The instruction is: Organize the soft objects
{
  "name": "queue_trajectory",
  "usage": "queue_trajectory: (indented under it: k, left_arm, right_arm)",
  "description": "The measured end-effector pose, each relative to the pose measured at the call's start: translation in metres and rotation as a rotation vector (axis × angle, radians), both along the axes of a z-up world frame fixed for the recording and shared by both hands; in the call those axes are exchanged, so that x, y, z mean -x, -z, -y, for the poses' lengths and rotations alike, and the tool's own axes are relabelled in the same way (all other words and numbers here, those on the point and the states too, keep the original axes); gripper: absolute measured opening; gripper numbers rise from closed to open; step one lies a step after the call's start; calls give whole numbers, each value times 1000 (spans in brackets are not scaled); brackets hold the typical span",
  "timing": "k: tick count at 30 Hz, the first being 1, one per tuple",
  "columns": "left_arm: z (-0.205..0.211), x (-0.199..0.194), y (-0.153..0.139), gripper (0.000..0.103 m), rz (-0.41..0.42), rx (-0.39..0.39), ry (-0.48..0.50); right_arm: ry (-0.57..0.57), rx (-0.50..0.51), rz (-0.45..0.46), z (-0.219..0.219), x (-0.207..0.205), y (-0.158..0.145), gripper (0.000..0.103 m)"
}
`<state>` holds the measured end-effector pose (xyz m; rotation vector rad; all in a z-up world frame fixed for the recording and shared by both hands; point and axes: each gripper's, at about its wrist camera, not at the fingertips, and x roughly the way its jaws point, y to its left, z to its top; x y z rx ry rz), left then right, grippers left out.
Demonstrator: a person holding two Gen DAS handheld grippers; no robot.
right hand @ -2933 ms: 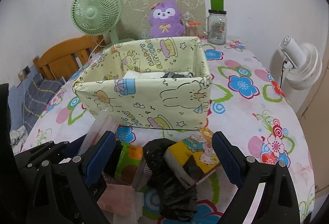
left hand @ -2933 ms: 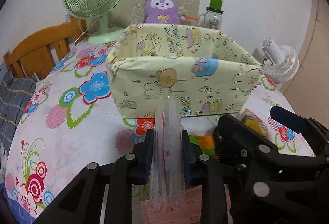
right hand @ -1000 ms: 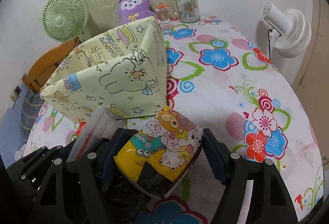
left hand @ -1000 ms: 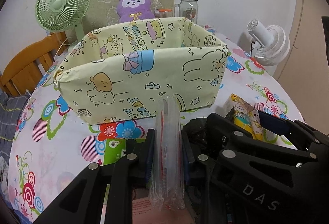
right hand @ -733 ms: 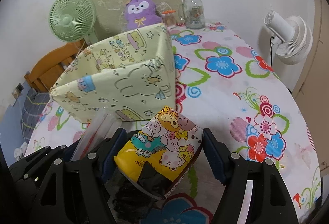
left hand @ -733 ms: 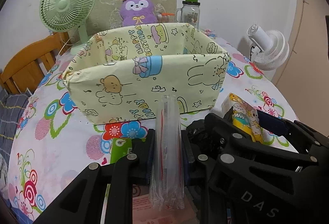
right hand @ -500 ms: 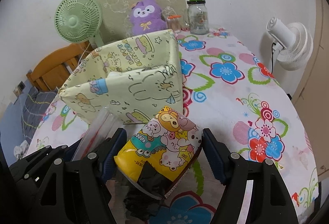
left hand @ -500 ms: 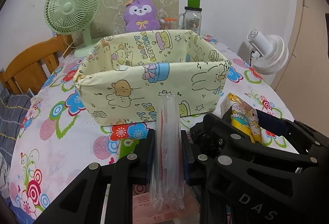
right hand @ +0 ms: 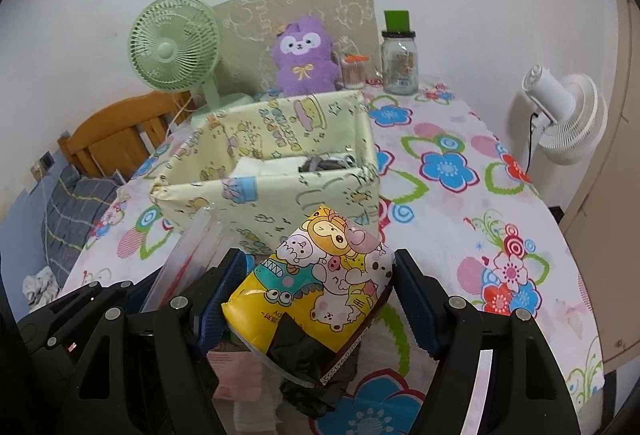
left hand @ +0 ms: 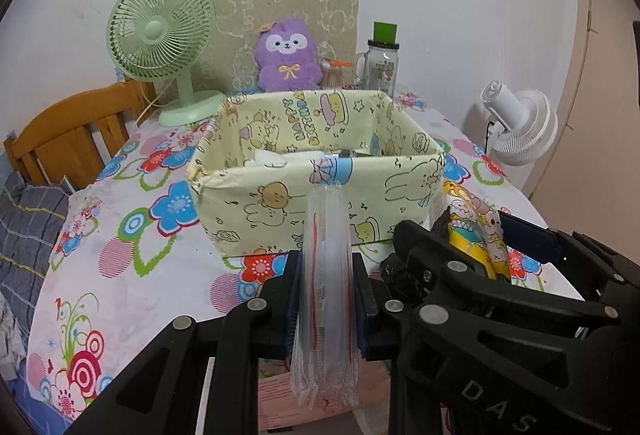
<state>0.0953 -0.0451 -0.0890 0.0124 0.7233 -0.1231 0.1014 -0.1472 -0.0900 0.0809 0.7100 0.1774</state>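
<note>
Left wrist view: left gripper (left hand: 326,299) clenched on clear plastic bag (left hand: 327,275), upright, in front of box (left hand: 316,195) on table (left hand: 132,267).
Right wrist view: right gripper (right hand: 314,299) grasping tissue pack (right hand: 320,275), near box (right hand: 280,195); black bag (right hand: 304,355) beneath.

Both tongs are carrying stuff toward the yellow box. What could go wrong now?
1. The left tongs pinch the floppy clear plastic bags only partway along, so the loose end might catch the box's near rim.
2. The cartoon tissue pack in the right tongs has a black bag hanging below it, which may drop off or snag.
3. The tongs sit very close together and could bump.
</note>
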Motion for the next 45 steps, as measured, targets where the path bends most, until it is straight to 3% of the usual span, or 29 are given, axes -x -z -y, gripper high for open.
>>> queue_trajectory:
  k: [25,45]
  left_arm:
    - [-19,12,-42,21,122,-12,-17]
    - [-27,-17,-61,21,169,-20,-40]
  right_arm:
    - [22,31,121,-23,19,-45,77]
    - [6,50,173,-33,-12,-67,77]
